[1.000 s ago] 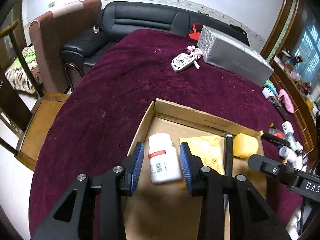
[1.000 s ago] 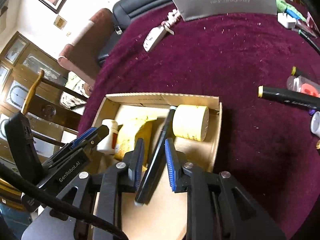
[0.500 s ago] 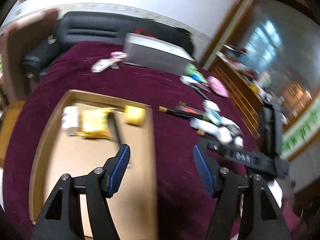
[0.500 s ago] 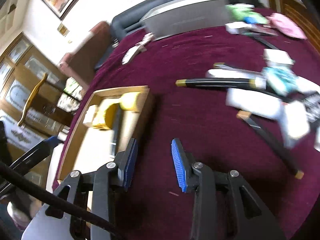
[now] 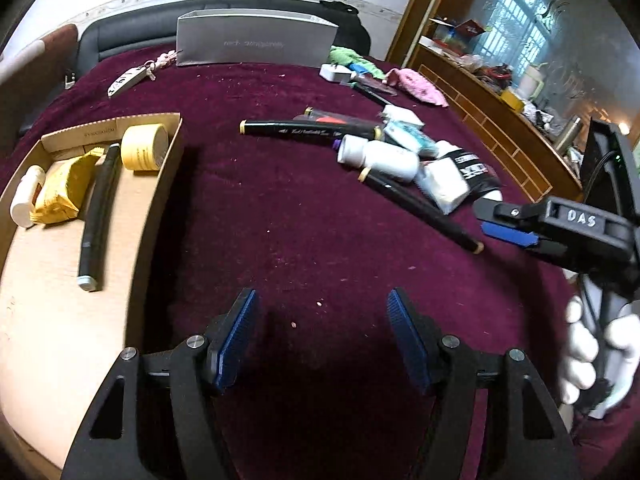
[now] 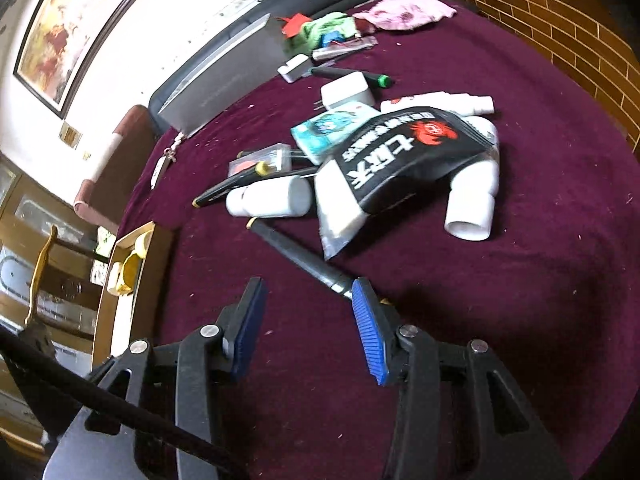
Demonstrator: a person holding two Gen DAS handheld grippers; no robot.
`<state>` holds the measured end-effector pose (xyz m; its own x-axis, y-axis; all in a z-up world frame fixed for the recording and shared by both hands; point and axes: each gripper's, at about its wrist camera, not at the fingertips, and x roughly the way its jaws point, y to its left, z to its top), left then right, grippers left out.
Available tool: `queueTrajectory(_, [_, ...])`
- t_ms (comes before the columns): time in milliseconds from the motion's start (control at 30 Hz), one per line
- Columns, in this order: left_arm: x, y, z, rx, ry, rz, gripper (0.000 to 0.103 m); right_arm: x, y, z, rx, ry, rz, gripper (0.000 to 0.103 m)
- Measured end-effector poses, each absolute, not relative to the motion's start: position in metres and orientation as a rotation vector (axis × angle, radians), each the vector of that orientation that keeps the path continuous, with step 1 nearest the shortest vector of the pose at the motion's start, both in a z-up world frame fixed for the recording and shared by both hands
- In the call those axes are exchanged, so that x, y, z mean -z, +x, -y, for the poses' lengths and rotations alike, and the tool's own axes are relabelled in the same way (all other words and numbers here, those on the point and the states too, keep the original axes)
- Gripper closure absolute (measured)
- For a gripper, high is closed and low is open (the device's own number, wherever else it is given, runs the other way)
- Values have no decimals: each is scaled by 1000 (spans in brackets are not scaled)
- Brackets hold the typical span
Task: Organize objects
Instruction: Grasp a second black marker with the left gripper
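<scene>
A cardboard tray [image 5: 48,340] at the left holds a white pill bottle [image 5: 25,196], a yellow packet [image 5: 60,190], a black pen [image 5: 98,216] and a yellow tape roll [image 5: 142,148]. A pile of loose items lies on the maroon cloth: a white bottle [image 6: 272,199], a black pouch [image 6: 404,152], a black marker [image 6: 304,260], a white pipe elbow [image 6: 476,196]. My left gripper [image 5: 320,332] is open and empty over bare cloth right of the tray. My right gripper [image 6: 306,320] is open and empty, its right finger by the marker's near end.
A grey box [image 5: 252,42] stands at the table's back. A key fob [image 5: 128,80], a white charger [image 6: 346,92], a pink cloth [image 6: 404,10] and green items [image 6: 324,28] lie around. A sofa and chair stand behind; a wooden cabinet stands at the right.
Both grippers left the tray and swung right toward the pile. The pill bottle and black pen stay in the tray. Both jaws opened wider.
</scene>
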<state>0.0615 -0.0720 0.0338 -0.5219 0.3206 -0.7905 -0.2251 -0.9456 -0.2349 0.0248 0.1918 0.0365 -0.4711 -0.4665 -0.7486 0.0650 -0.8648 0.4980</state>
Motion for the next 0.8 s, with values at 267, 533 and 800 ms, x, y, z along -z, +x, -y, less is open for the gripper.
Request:
queueTrajectory(267, [-15, 61, 82, -2516, -1313, 231, 42, -11, 1, -182, 2361, 1449, 570, 60])
queueTrajectory(533, [-14, 63, 87, -2484, -1275, 281, 33, -12, 13, -146, 2062, 1405, 579, 53])
queueTrajectory(800, [-15, 64, 86, -2481, -1277, 287, 31, -10, 13, -170, 2197, 1365, 638, 53])
